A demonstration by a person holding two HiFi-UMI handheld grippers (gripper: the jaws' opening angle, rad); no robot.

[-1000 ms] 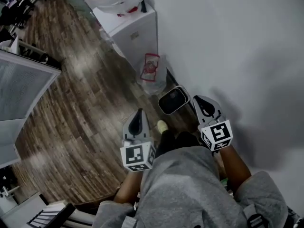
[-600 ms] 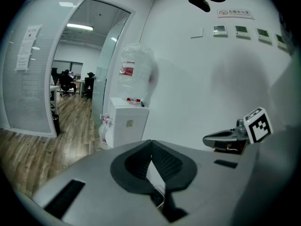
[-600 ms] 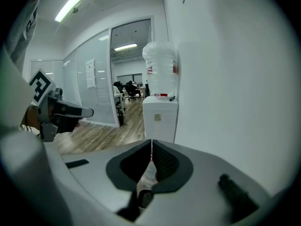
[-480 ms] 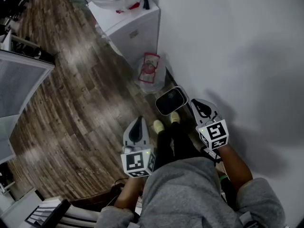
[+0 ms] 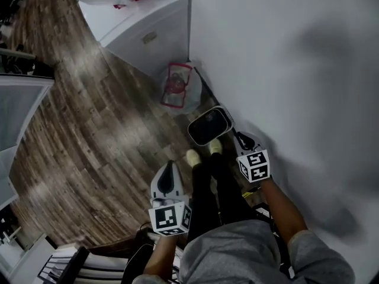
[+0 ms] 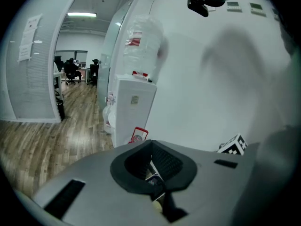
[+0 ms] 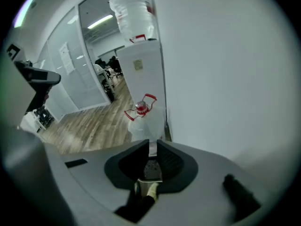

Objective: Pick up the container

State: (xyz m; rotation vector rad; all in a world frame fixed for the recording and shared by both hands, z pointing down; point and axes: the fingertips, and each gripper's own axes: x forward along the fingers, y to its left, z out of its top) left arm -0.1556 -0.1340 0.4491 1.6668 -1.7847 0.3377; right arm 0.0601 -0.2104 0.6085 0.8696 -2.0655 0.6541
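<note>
Left tongs clenched, empty. Right tongs barely parted, opening, nothing between. Jug on floor ahead, apart.

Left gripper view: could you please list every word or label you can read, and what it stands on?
No text can be read.
Sticker on the white dispenser: too small.
Red label on the upturned bottle: blurred.
Sheets on the glass wall: too small.
Wall panels: blurred.

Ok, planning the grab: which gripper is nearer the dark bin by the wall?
Right. The right gripper, jaws just opening and empty, hangs just beside the bin toward the wall; the left gripper sits farther back, beyond the person's shoes.
</note>
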